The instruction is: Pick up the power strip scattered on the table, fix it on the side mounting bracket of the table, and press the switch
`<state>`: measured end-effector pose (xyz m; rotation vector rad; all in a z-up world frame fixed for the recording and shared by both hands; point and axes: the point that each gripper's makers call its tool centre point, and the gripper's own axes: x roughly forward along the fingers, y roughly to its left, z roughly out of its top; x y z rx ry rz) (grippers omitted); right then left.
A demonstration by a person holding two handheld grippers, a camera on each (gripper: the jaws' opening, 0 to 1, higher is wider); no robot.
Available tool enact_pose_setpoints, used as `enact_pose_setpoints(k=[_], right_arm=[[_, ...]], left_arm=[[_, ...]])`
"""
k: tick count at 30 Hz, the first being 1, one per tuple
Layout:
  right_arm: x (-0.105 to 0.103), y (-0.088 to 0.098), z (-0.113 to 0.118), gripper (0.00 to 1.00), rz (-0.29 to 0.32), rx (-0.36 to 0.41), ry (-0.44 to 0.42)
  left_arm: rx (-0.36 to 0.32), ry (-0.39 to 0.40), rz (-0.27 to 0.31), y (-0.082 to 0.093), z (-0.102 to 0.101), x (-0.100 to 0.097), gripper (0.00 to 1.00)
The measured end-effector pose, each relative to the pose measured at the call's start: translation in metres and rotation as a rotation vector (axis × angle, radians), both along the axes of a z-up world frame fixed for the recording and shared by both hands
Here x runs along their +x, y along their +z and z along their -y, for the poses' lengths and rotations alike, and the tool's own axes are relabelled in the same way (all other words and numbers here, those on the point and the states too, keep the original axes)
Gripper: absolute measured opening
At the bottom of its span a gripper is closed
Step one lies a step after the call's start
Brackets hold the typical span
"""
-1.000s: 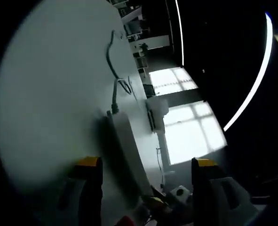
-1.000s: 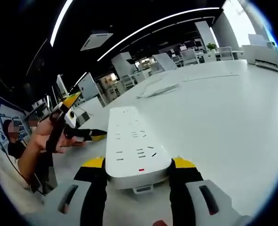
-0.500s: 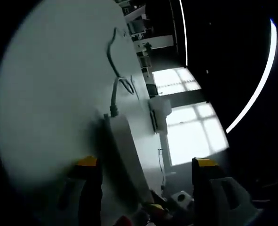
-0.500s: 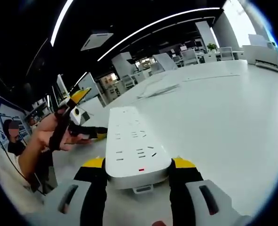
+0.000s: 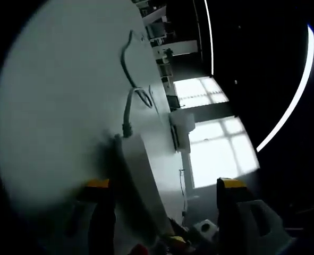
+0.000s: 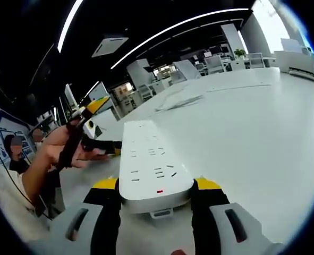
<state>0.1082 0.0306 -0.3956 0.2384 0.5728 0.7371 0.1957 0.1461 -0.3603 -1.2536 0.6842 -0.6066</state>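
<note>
While the right gripper (image 6: 155,199) is clenching the near end of the long white plastic power strip (image 6: 150,162) between its jaws, the strip's long axis is running toward 12 o'clock over the white bench (image 6: 252,133). The left gripper (image 5: 164,183), jaws spread and empty, is hanging at 9 o'clock beside it. No lettering is legible.

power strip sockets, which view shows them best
The right gripper view: the power strip lies face up between that hand-held gripper's jaws, with its socket slots and a small red mark plainly lit. The left gripper view shows it dim and edge-on, with its cable leading off across the table.
</note>
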Motion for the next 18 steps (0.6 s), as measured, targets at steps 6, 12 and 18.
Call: enact_pose_setpoints(k=[6,12,18], right_arm=[[0.0,0.0,0.0001,0.48,0.0,0.0,0.001],[0.0,-0.0001,0.0,0.48,0.001,-0.001,0.001],[0.0,-0.0001,-0.0002,0.48,0.003,0.0,-0.001]], left_arm=[[-0.004,0.001,-0.003,-0.0009,0.0015,0.003,0.8],[-0.013,0.004,-0.016,-0.0036,0.0025,0.0045,0.76],[-0.003,0.003,-0.02,-0.0084,0.0036,0.0067,0.69]])
